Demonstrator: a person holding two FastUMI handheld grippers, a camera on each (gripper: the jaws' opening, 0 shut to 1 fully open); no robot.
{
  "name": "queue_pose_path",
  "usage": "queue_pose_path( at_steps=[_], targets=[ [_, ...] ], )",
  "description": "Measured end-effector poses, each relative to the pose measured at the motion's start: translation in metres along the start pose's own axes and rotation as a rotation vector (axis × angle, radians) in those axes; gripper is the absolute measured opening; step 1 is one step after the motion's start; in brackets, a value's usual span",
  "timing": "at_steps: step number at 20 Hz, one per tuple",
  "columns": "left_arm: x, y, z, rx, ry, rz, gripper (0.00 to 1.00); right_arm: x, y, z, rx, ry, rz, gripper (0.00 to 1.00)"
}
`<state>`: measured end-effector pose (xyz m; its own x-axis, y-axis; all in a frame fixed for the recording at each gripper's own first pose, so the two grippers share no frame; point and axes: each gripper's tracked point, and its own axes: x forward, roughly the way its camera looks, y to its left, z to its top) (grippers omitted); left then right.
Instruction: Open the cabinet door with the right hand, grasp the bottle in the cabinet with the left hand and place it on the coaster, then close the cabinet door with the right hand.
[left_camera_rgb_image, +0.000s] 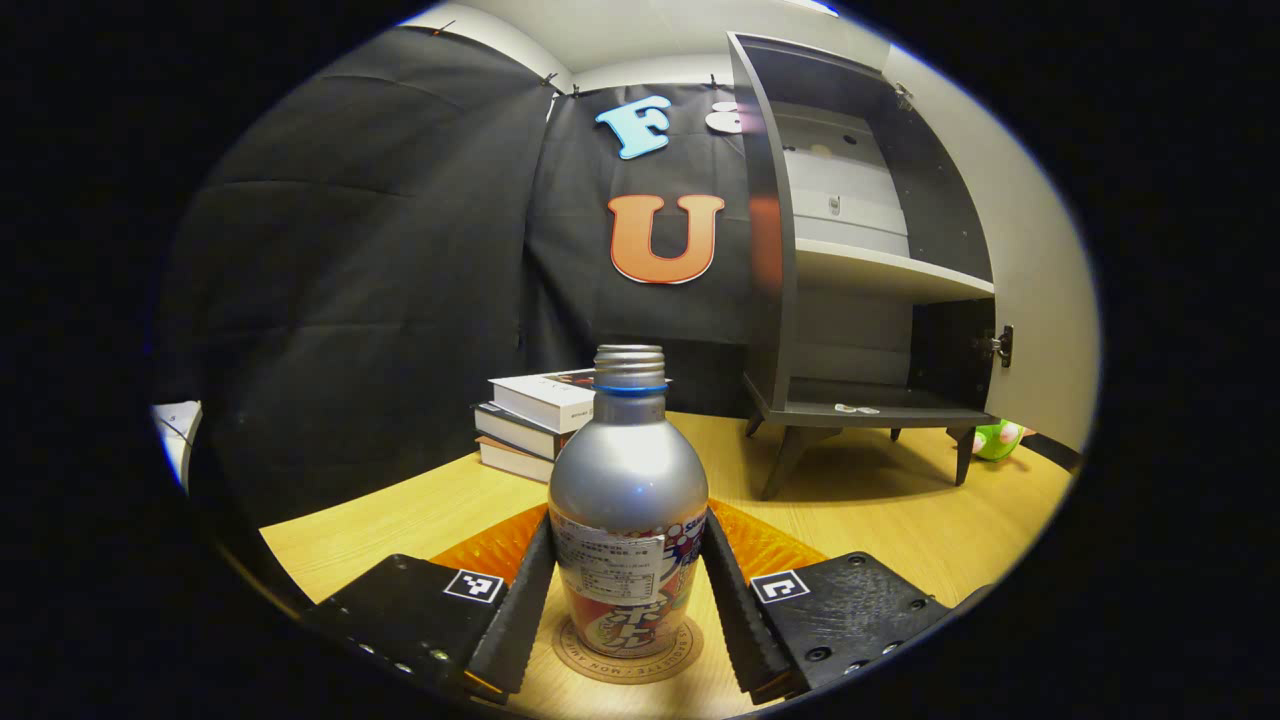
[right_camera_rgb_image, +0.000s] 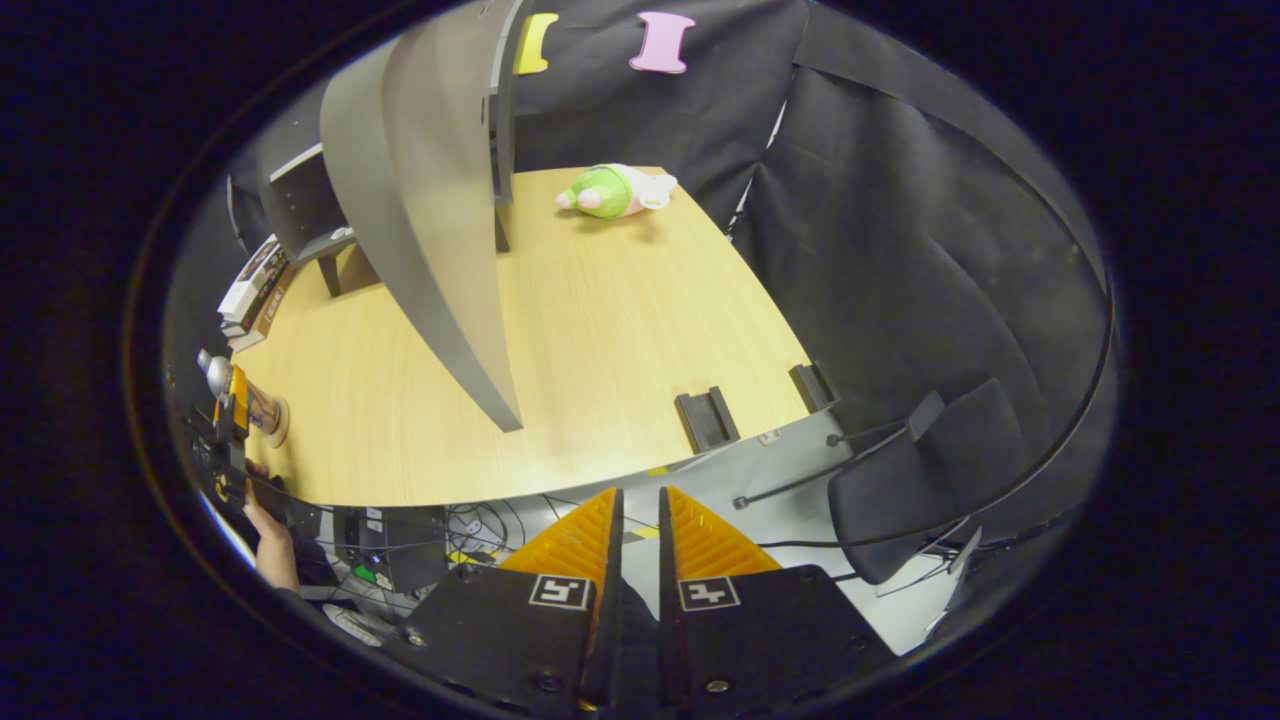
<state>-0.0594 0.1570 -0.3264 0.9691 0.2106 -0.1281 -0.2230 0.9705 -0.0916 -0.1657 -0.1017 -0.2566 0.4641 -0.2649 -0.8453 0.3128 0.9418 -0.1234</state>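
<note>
Wooden table (left_camera_rgb_image: 880, 510) carries a round coaster (left_camera_rgb_image: 627, 655) under the silver bottle (left_camera_rgb_image: 627, 500), left gripper (left_camera_rgb_image: 627, 590) jaws clamping it.

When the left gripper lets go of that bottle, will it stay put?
Probably: the bottle stands upright, centred on the coaster. Its tall, narrow-necked shape may tip if the left gripper brushes it. Smooth metal looks slippery.

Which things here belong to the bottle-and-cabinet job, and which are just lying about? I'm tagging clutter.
Belong to the job:
bottle, standing on the coaster
cabinet, its door open
left hand-held gripper
right hand-held gripper

Just lying about:
stack of books
green plush toy
chair
</note>
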Motion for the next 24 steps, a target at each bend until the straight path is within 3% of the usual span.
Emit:
queue_pose_path(
  at_steps=[2,6,7,9,10,12,13,15,16,18,19,24],
  targets=[
    [0.001,0.000,0.000,0.028,-0.016,0.003,0.75,0.000,0.000,0.002,-0.007,-0.001,-0.001,0.24],
    [-0.001,-0.001,0.000,0.040,-0.027,0.011,0.78,0.003,0.002,0.003,-0.026,0.006,0.011,0.24],
    [-0.001,-0.001,-0.004,0.035,-0.015,0.011,0.78,0.005,0.003,0.004,-0.028,0.005,0.017,0.19],
    [0.001,0.006,-0.013,0.032,0.024,0.035,0.80,0.007,0.004,0.005,-0.032,0.002,0.026,0.19],
    [0.003,0.009,-0.016,0.030,0.036,0.043,0.87,0.008,0.004,0.007,-0.035,0.000,0.029,0.24],
    [0.002,0.016,-0.010,0.038,0.016,0.075,0.94,0.009,0.002,0.007,-0.039,0.000,0.034,0.19],
    [0.001,0.017,-0.004,0.039,-0.002,0.083,0.95,0.011,0.001,0.007,-0.037,0.002,0.034,0.24],
    [0.001,0.013,0.004,0.028,-0.030,0.069,0.95,0.013,0.001,0.006,-0.031,0.009,0.039,0.24],
    [0.001,0.010,0.007,0.023,-0.041,0.057,0.95,0.014,0.000,0.005,-0.027,0.012,0.041,0.19],
    [-0.002,0.009,0.014,0.040,-0.062,0.051,0.95,0.016,0.001,0.004,-0.019,0.019,0.049,0.24],
    [-0.002,0.007,0.016,0.049,-0.065,0.048,0.95,0.016,0.003,0.003,-0.017,0.020,0.057,0.19],
    [-0.011,0.002,0.029,0.096,-0.025,0.033,0.95,0.024,0.017,0.004,-0.011,0.007,0.113,0.19]
  ],
)
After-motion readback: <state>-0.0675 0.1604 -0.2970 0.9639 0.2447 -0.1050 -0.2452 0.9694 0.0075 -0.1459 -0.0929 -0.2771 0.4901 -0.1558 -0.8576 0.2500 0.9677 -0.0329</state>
